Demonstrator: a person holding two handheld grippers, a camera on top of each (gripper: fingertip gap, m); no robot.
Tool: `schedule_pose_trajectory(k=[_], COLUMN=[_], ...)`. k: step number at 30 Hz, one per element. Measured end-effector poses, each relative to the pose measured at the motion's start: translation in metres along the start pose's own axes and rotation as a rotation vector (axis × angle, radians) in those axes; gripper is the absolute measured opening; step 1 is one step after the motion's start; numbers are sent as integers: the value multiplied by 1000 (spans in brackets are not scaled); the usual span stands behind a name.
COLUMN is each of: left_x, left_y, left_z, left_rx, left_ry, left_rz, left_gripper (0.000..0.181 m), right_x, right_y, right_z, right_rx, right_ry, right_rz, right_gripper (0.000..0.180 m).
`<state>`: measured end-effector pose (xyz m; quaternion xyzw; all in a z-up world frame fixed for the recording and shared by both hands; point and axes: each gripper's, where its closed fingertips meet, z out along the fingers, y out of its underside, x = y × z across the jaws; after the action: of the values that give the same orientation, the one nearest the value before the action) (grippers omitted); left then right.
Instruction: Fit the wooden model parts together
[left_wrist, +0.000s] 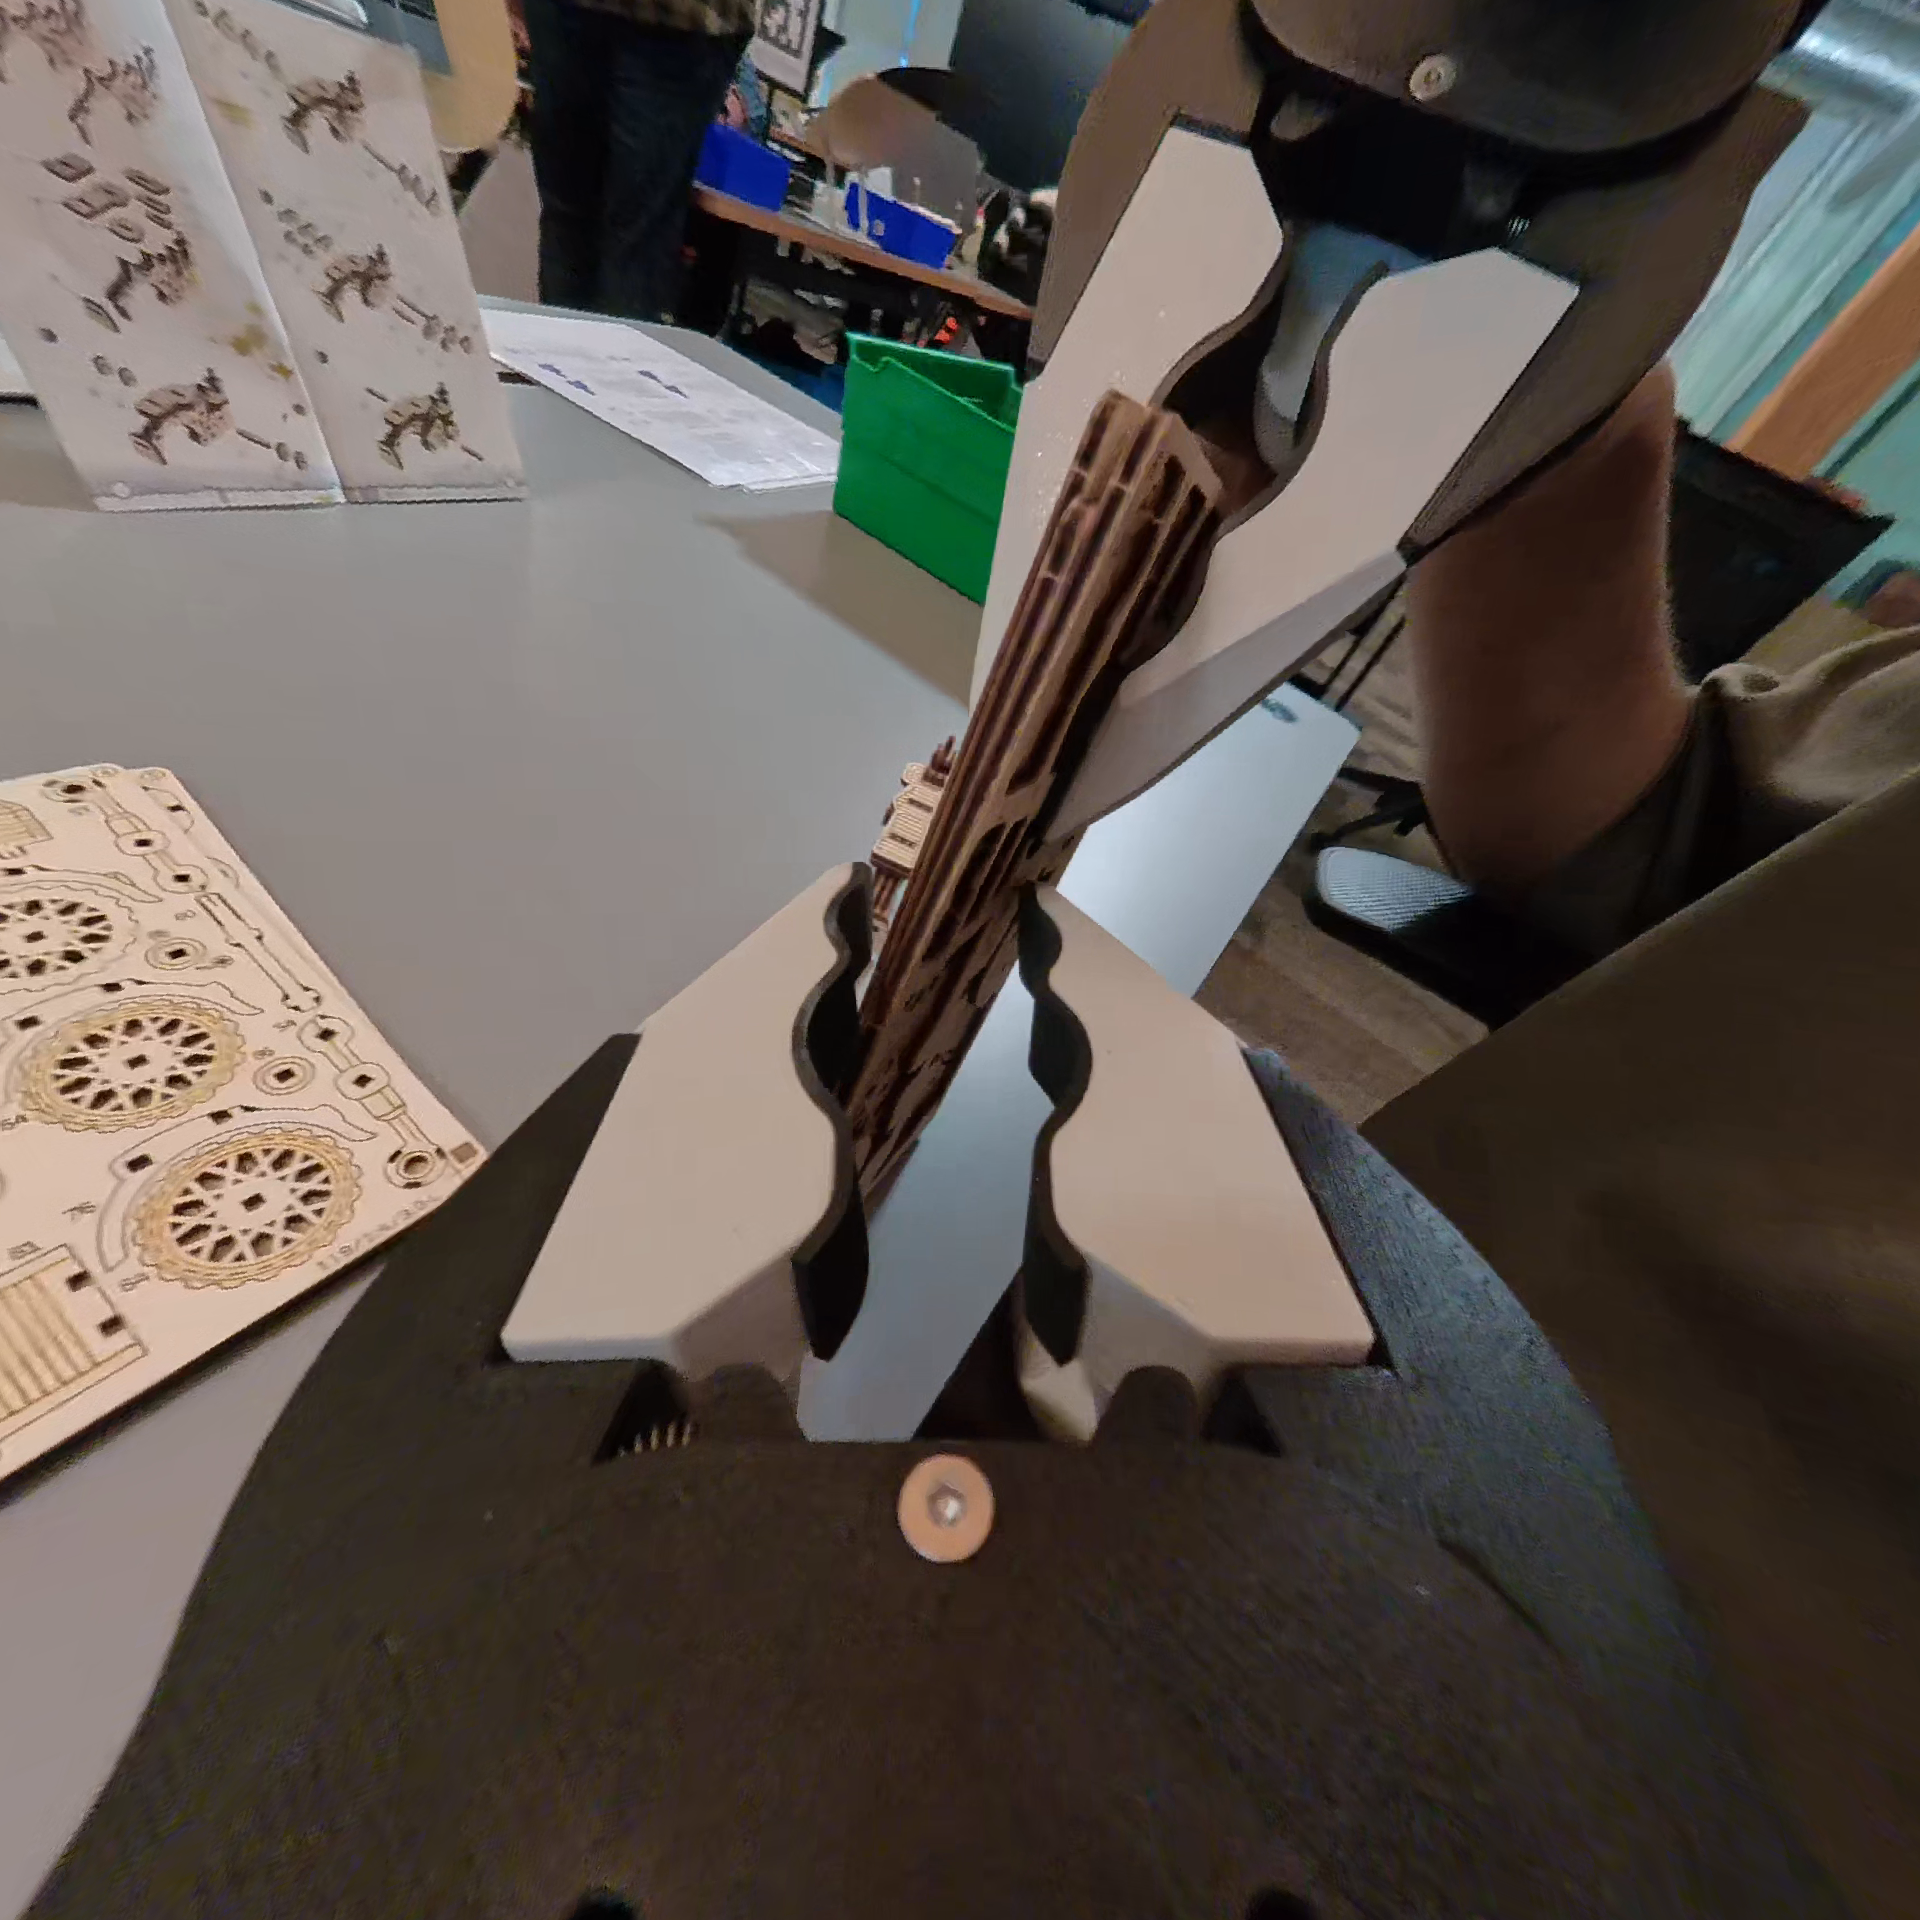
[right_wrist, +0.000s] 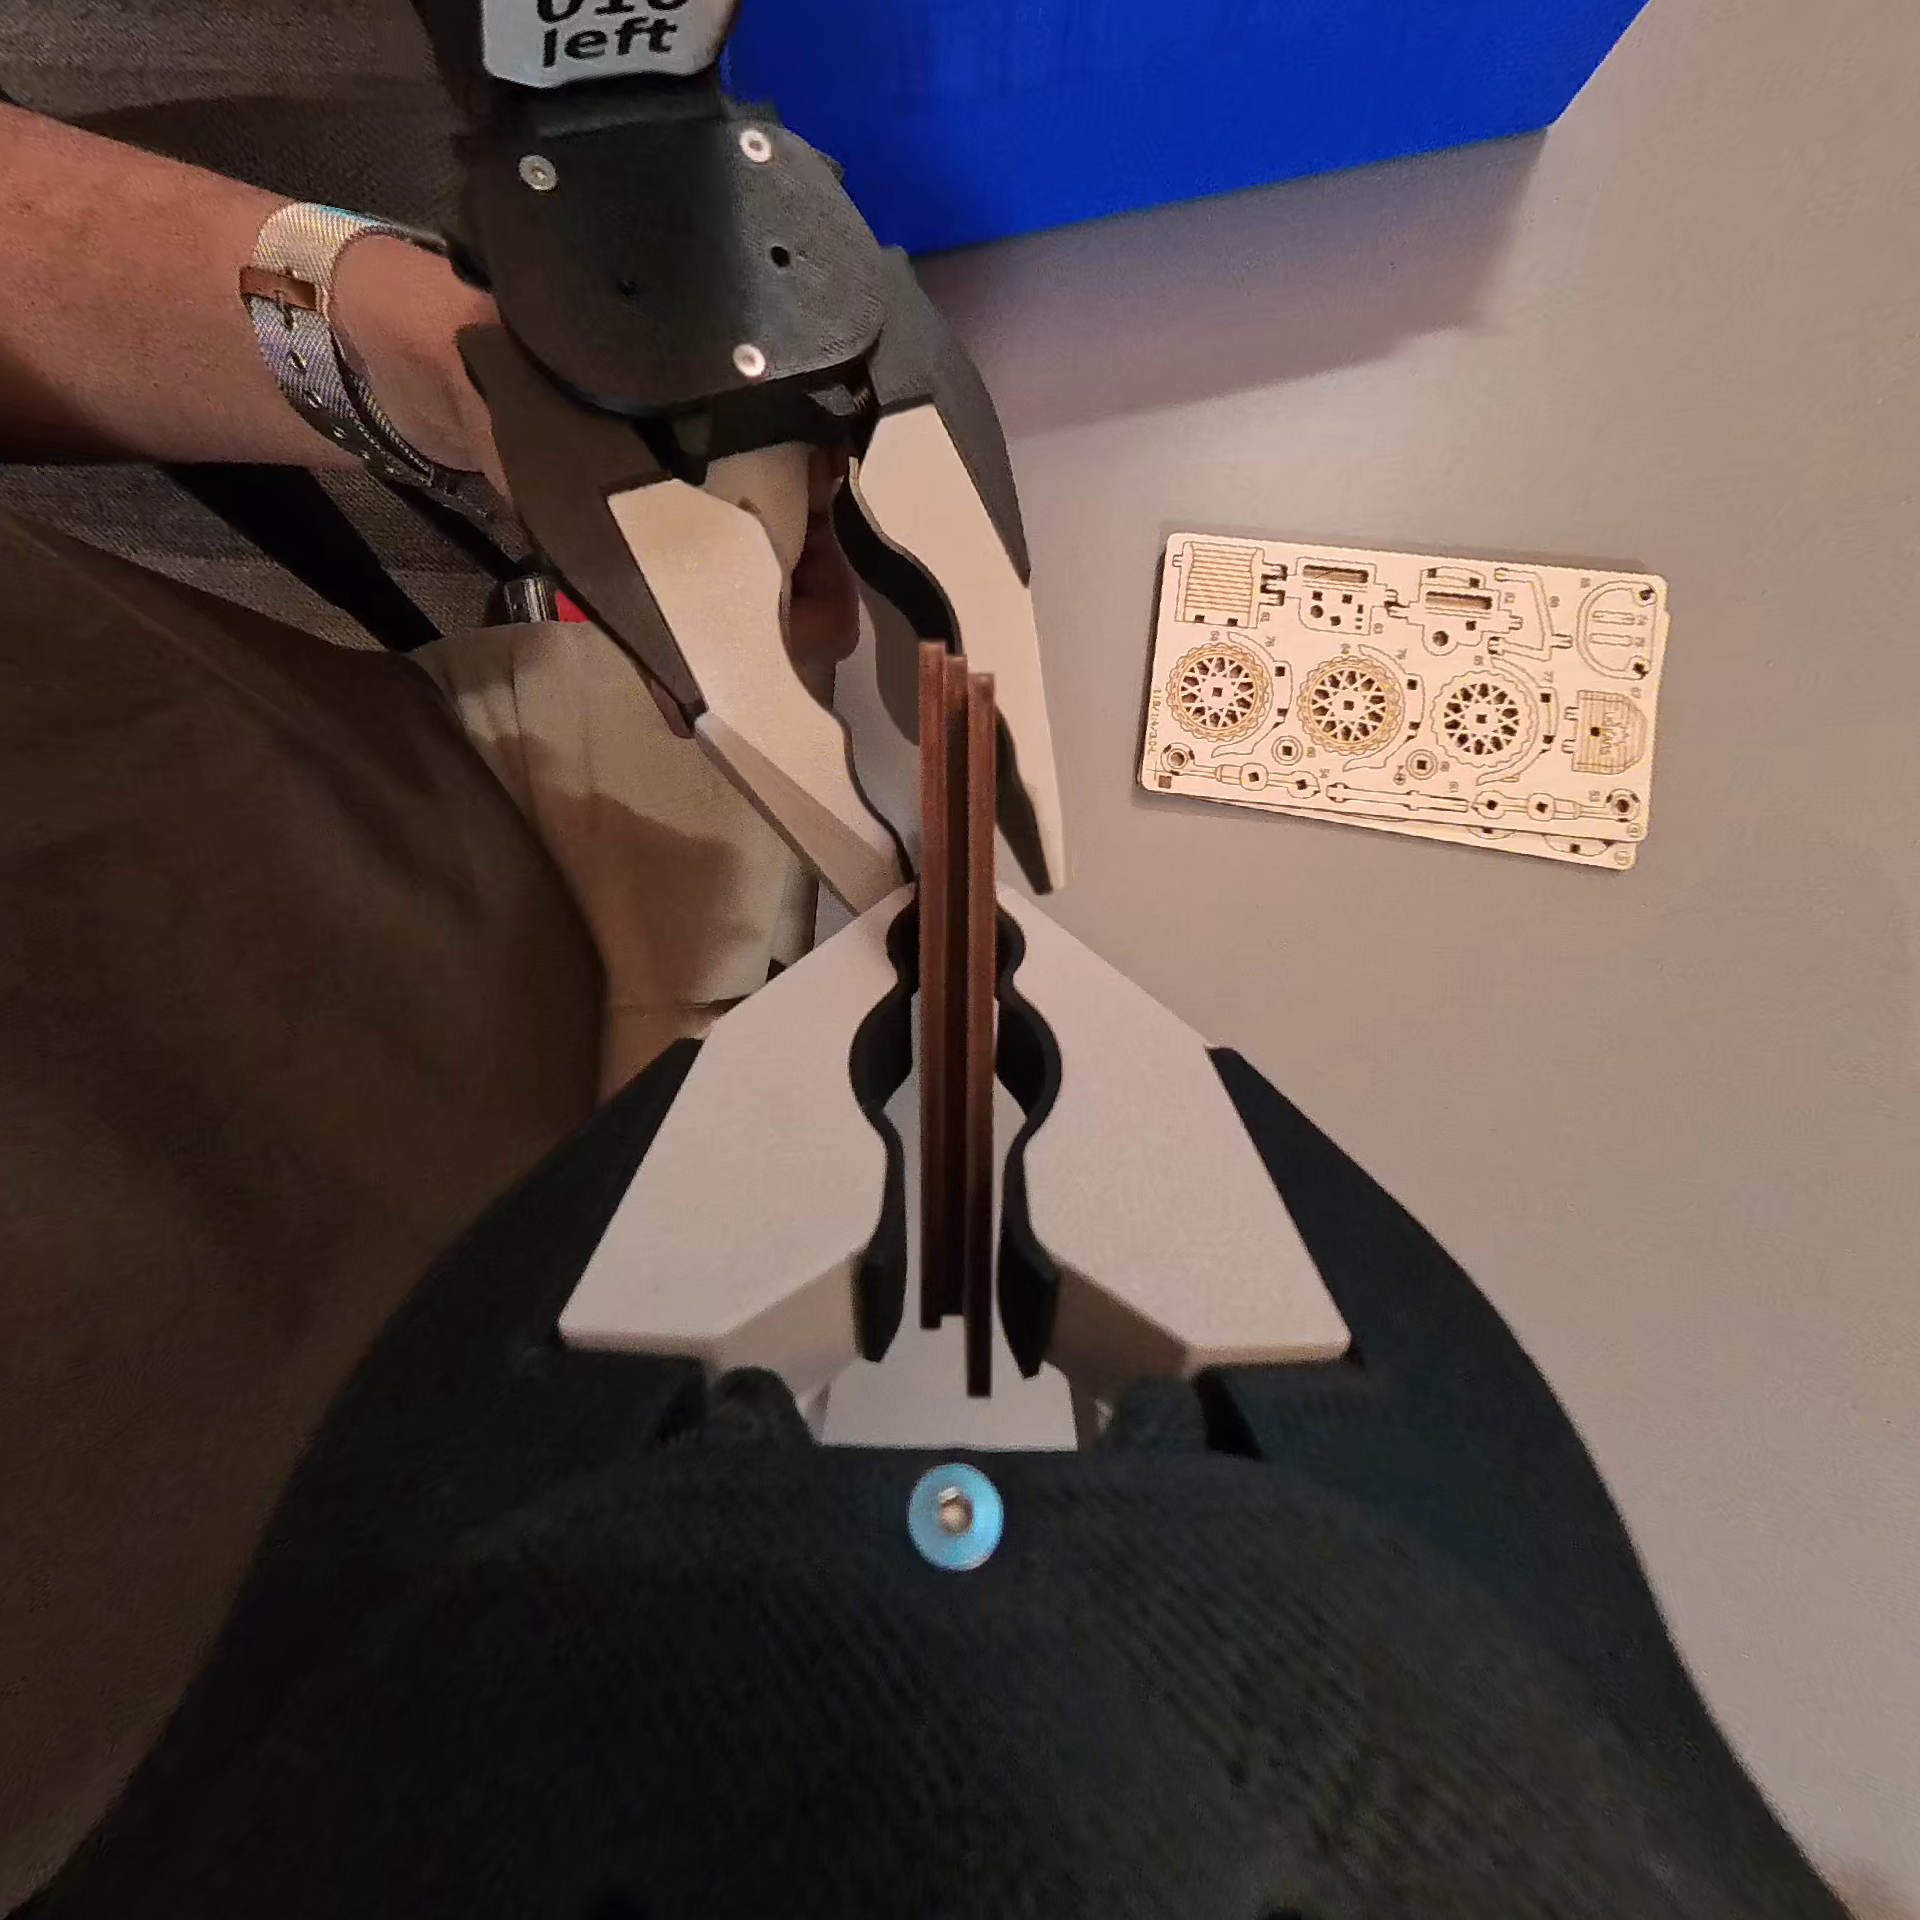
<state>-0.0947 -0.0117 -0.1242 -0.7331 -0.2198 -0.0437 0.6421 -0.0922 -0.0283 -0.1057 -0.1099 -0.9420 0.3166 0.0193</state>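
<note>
- At the far left of the left wrist view we count one pale wooden parts sheet (left_wrist: 156, 1091) lying flat on the grey table (left_wrist: 571, 675), three spoked wheels cut into its visible part; a second sheet's edge peeks from under it in the right wrist view.
- In the upper left stand two instruction pages (left_wrist: 249, 249), upright side by side.
- At centre we see one dark wooden assembly (left_wrist: 997, 831), a stack of at least three thin plates seen edge-on in the right wrist view.
- The left gripper (left_wrist: 945, 904) sits low in the frame; its fingers are narrow, with the assembly's lower end between them, against the left finger. We cannot tell whether the right finger touches it.
- One green bin (left_wrist: 925, 457) sits behind, above centre.
- In the upper right, the right gripper (left_wrist: 1247, 582) is clamped on the assembly's upper end; its own view shows the plates (right_wrist: 956, 1039) pinched between both fingers.
</note>
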Motion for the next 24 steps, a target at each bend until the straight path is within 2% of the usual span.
schedule_pose_trajectory(k=[3, 7, 15, 24], left_x=[2, 7, 14, 13], left_y=[1, 2, 6, 6], left_z=[0, 0, -4, -5], left_rx=[5, 10, 15, 28], left_ry=[23, 57, 112, 123], left_rz=[-2, 18, 74, 104], left_gripper=[20, 13, 9, 8], right_x=[0, 3, 3, 4], right_y=[1, -1, 4, 29], right_z=[1, 0, -9, -14], right_rx=[18, 61, 175, 151], right_ry=[-2, 11, -33, -24], right_rz=[4, 21, 119, 169], right_gripper=[8, 19, 30, 33])
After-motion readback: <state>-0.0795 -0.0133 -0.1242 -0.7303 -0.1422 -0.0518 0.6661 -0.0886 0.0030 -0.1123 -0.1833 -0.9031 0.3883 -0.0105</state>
